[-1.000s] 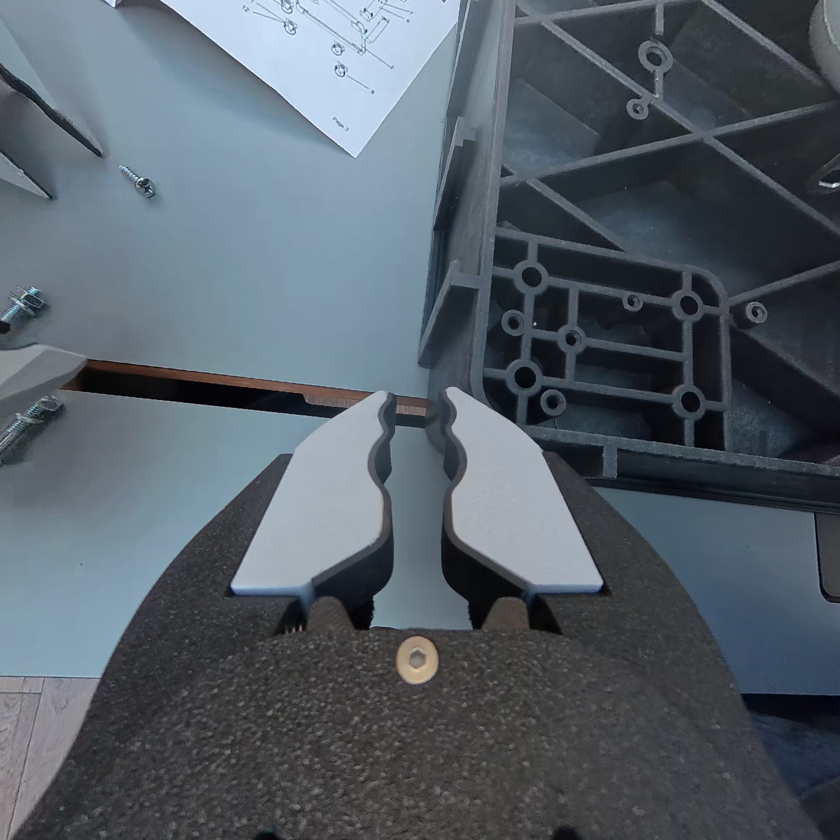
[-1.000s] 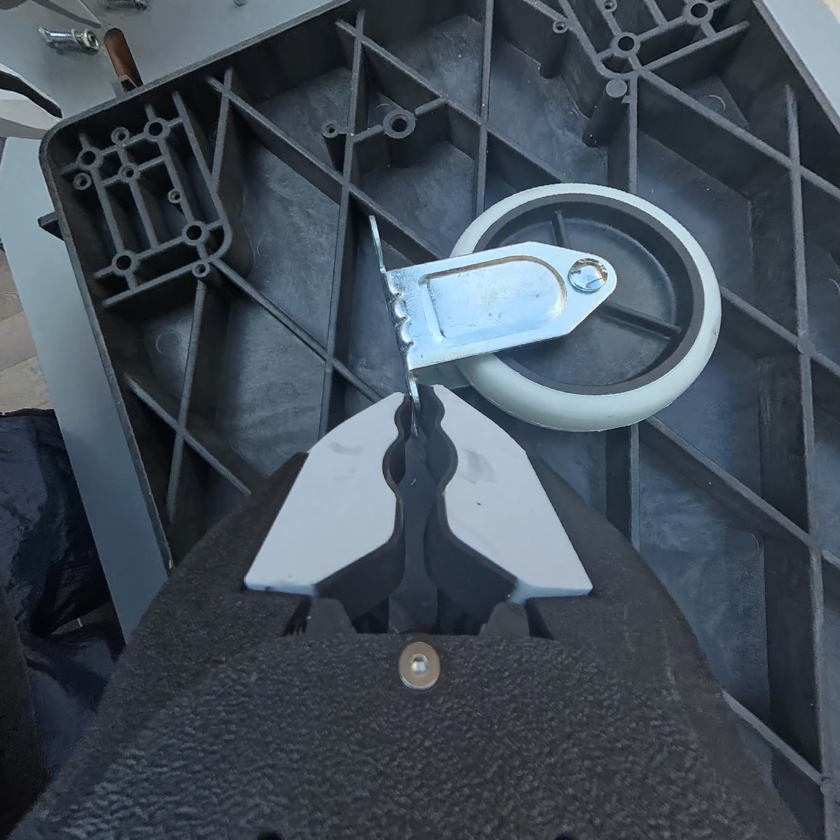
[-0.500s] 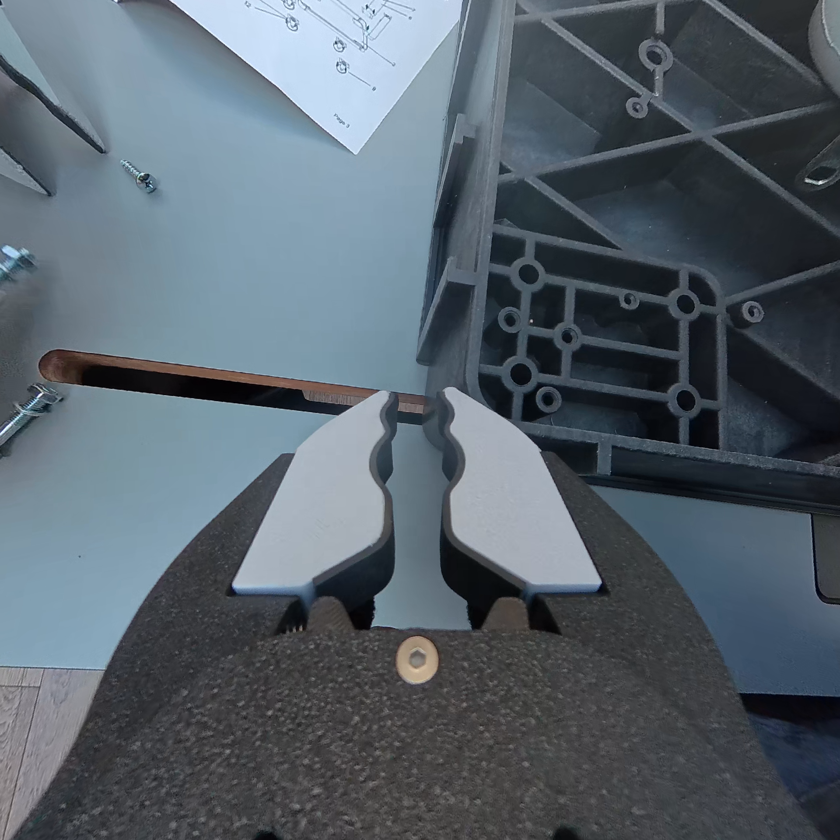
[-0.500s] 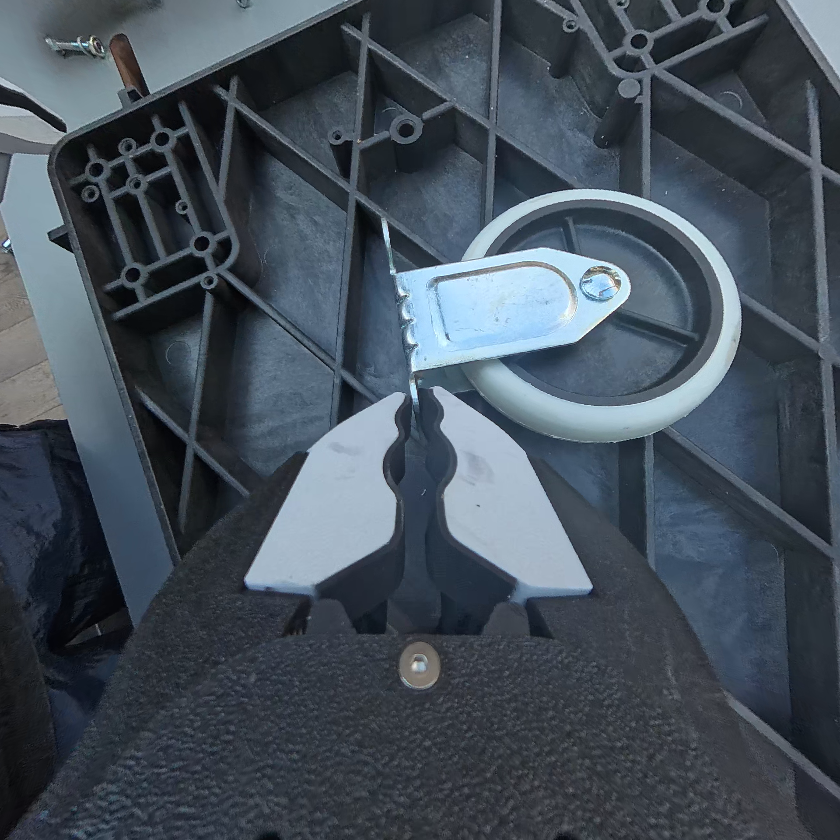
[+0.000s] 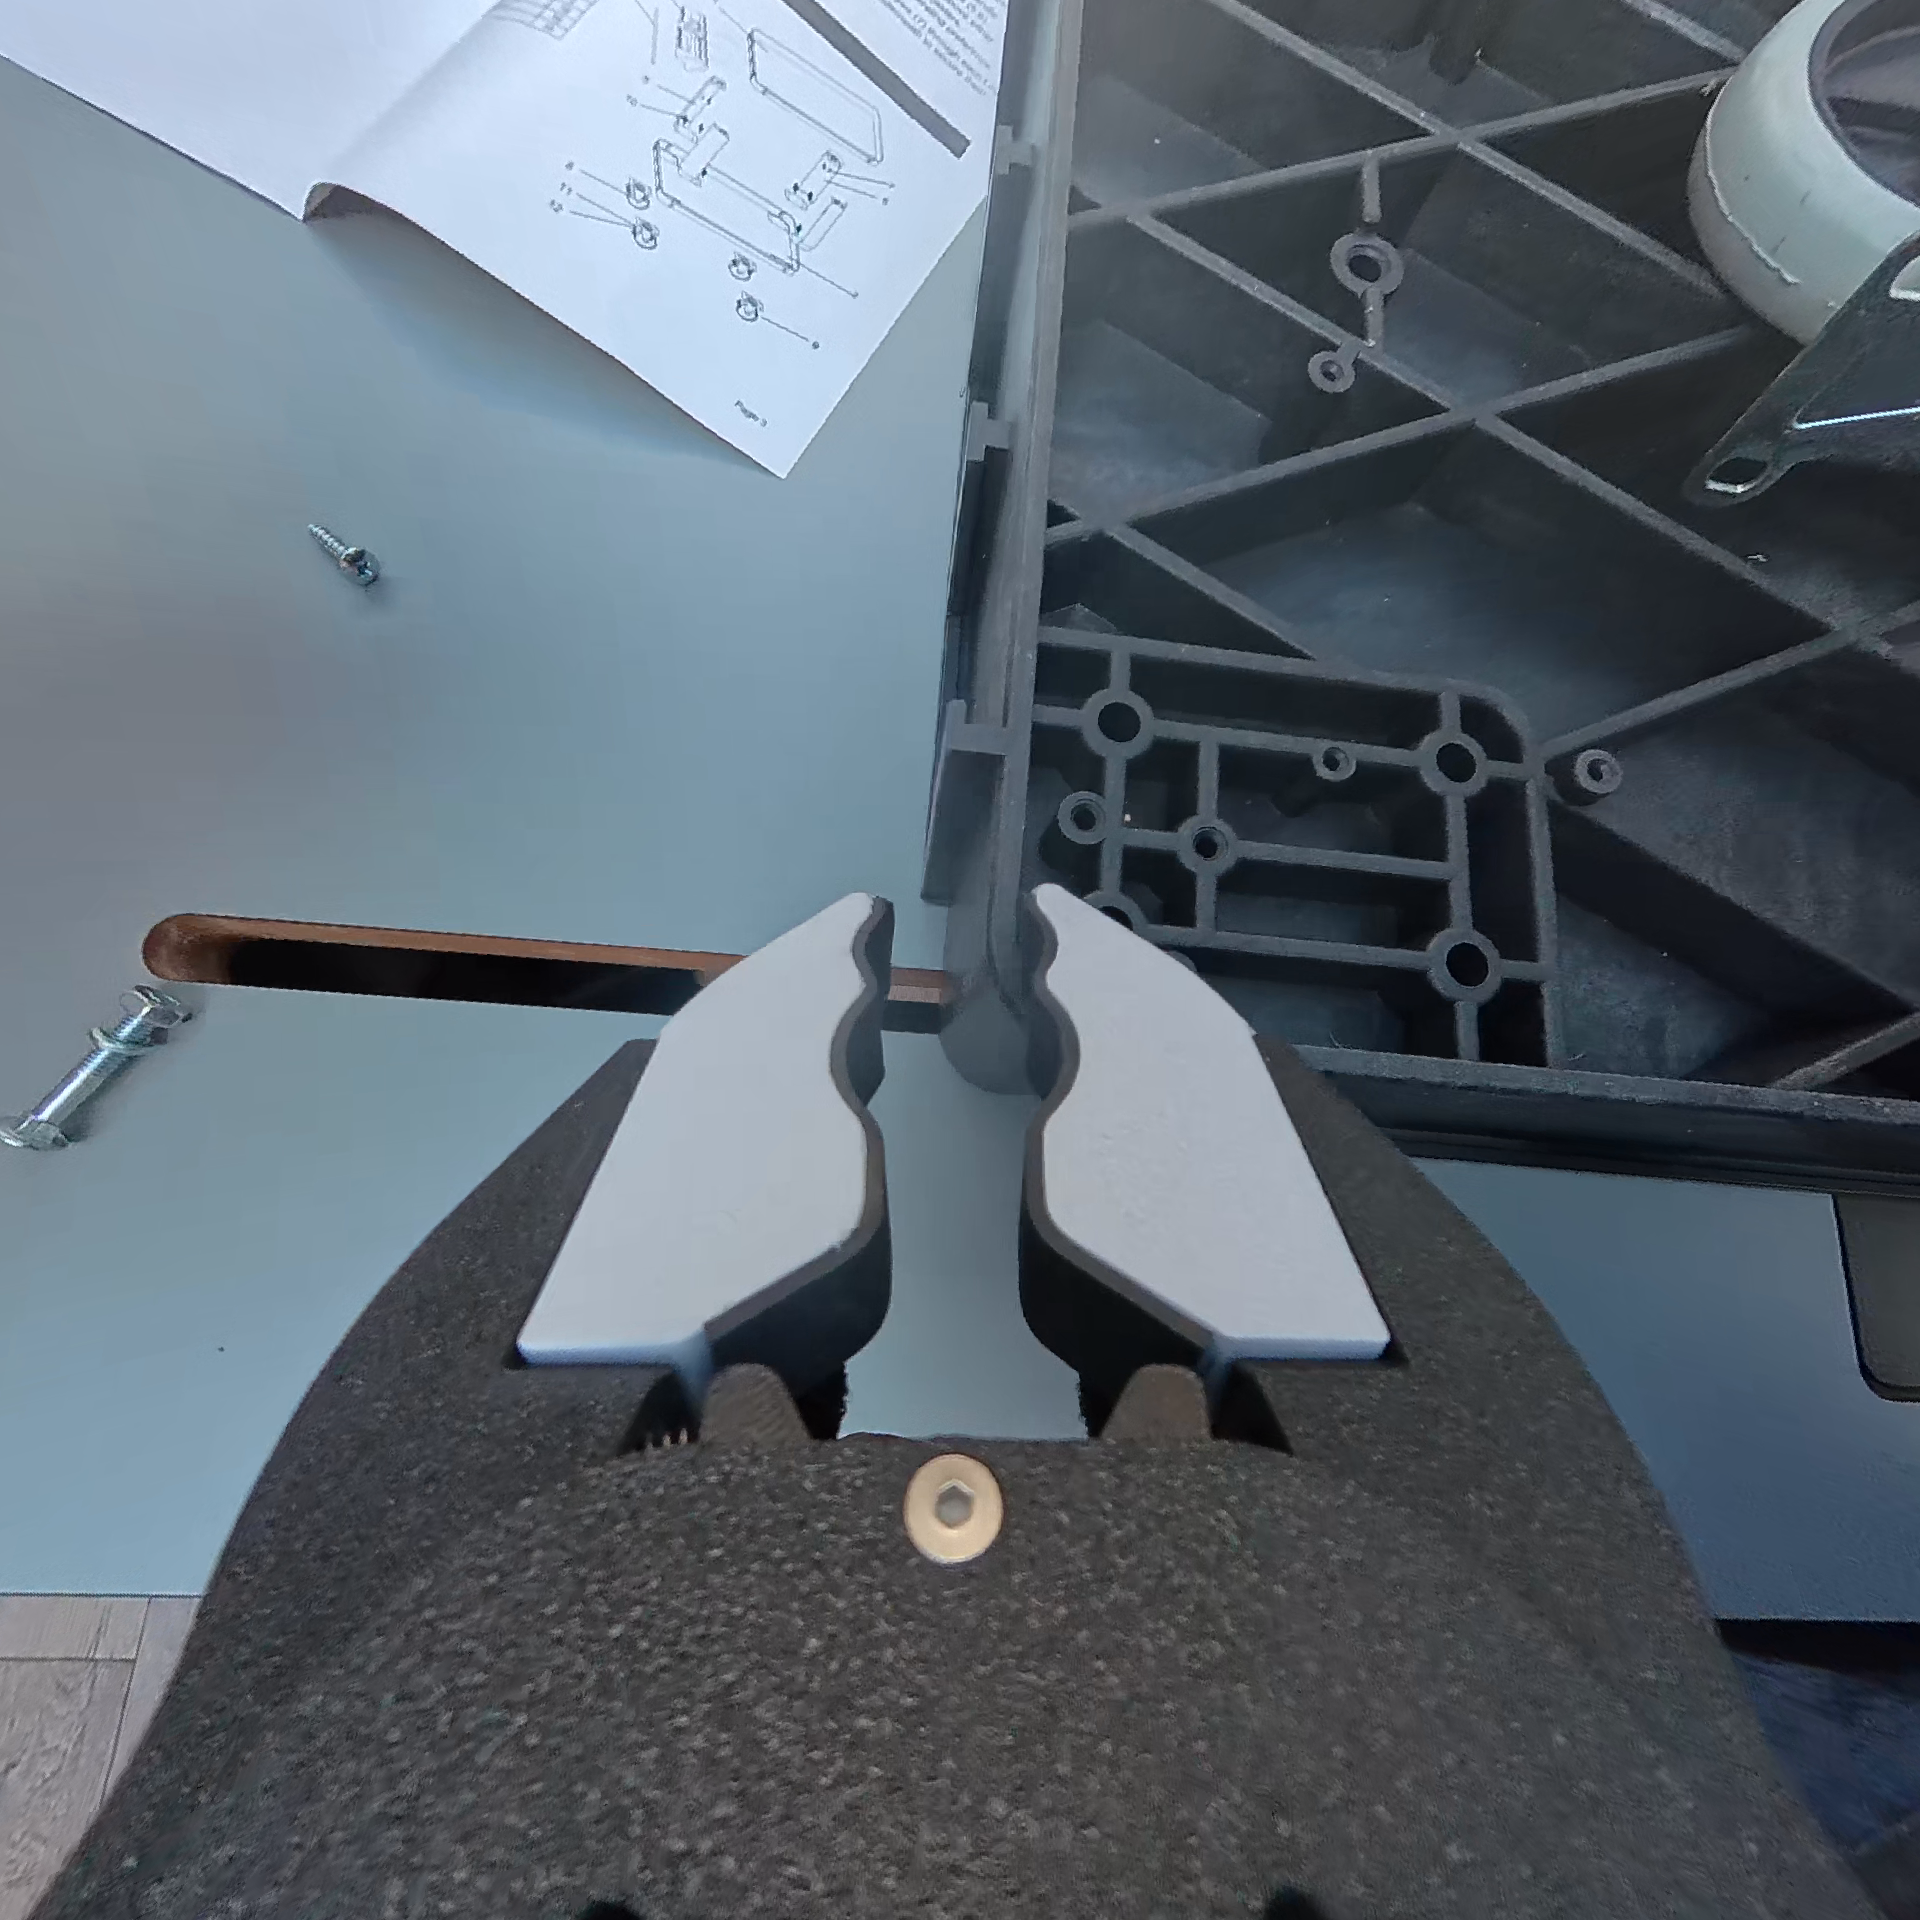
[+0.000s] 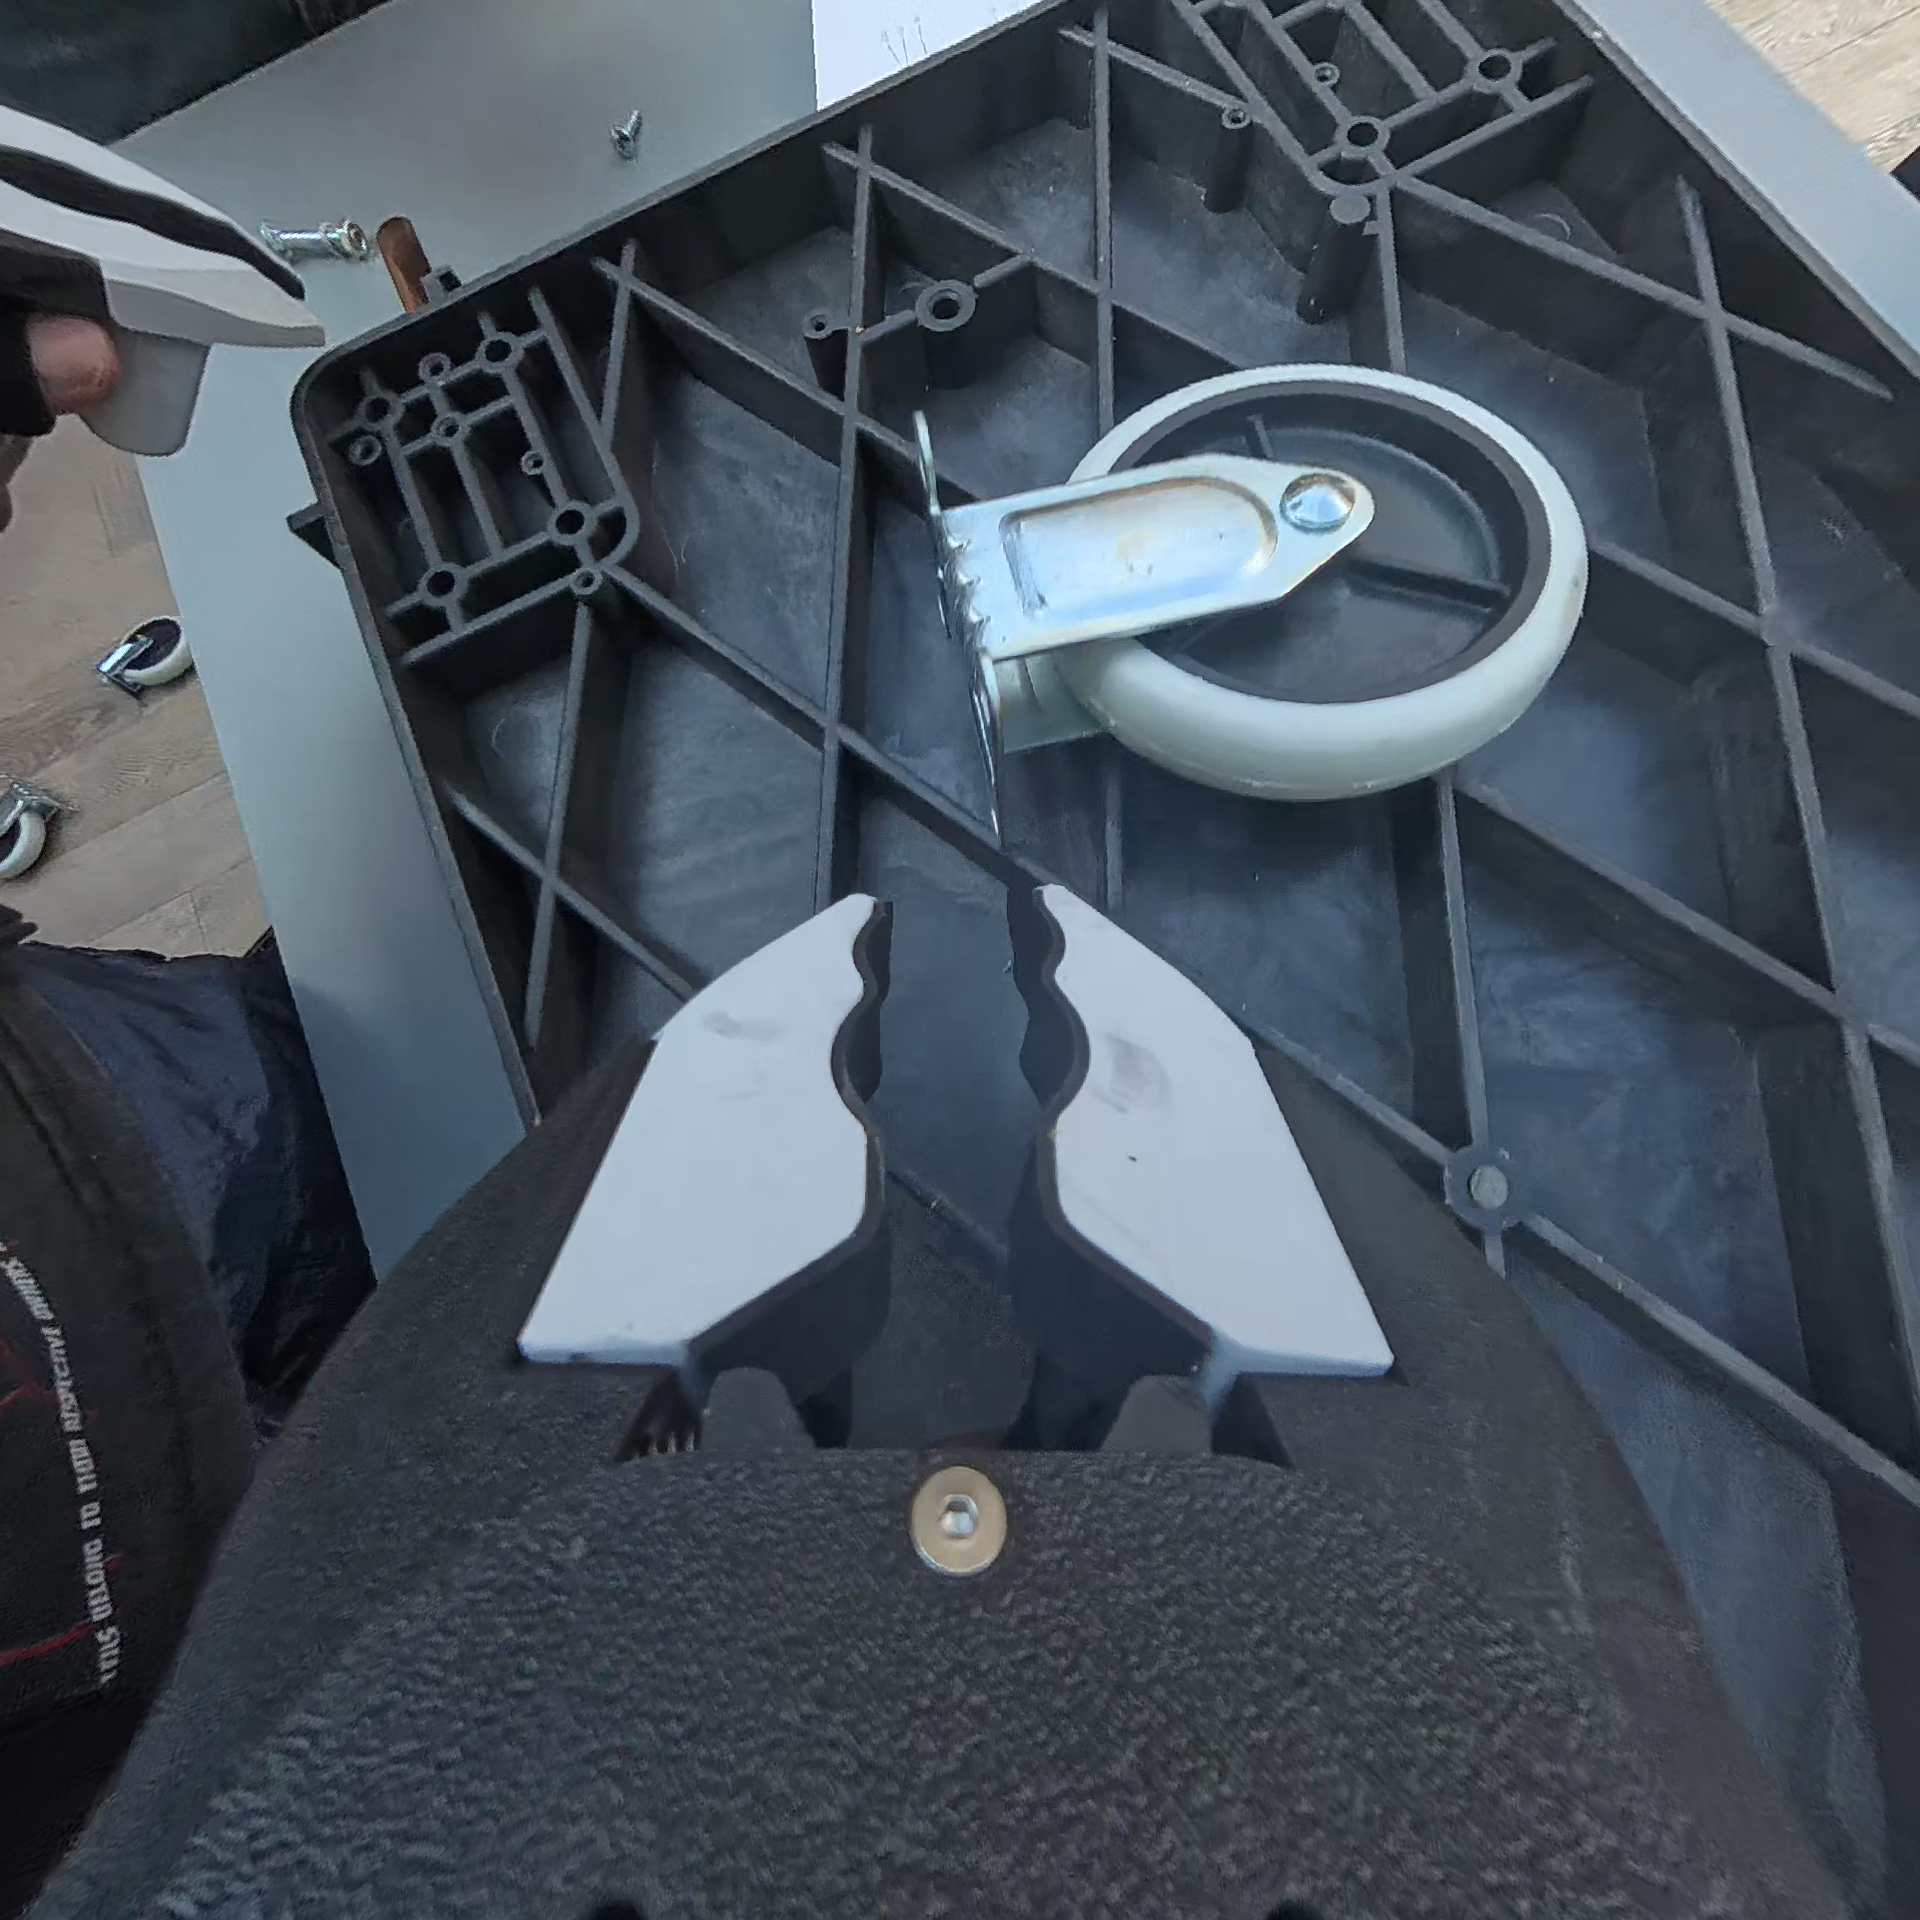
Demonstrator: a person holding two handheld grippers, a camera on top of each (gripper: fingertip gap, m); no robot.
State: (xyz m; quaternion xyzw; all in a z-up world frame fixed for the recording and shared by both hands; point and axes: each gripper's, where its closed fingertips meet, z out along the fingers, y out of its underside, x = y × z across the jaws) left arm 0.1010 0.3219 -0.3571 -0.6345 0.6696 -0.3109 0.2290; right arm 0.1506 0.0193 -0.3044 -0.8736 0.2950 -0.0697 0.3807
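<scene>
A black ribbed plastic base (image 5: pixel 1351 540) lies underside up on the grey table (image 5: pixel 520 727). My left gripper (image 5: pixel 961 920) is open, and its fingers stand on either side of the base's near-left corner rim (image 5: pixel 987 1018). The right finger is close against the rim. In the right wrist view a caster (image 6: pixel 1320 727), with a white wheel and a zinc bracket (image 6: pixel 1132 561), lies on its side on the base's ribs (image 6: pixel 727 623). My right gripper (image 6: pixel 951 920) is open and empty, a short way back from the caster's mounting plate (image 6: pixel 961 623). The caster's wheel also shows in the left wrist view (image 5: pixel 1797 177).
An instruction sheet (image 5: pixel 623 156), a small screw (image 5: pixel 353 561) and a bolt (image 5: pixel 94 1060) lie on the table left of the base. A slot (image 5: pixel 468 961) cuts through the table top. Two more casters (image 6: pixel 145 649) lie on the wooden floor. A hand (image 6: pixel 62 364) holds the left gripper. The gap from one gripper's tips to the other's is roughly 30 centimeters. My right gripper is the nearer one to the caster (image 6: pixel 1320 727): about 8 centimeters, against 35 centimeters. From the right gripper's tips to the zinc bracket (image 6: pixel 1132 561) is close to 10 centimeters.
My right gripper has opened, let go of the caster's mounting plate and drawn back. My left gripper has opened wider and moved forward around the base's corner rim.
</scene>
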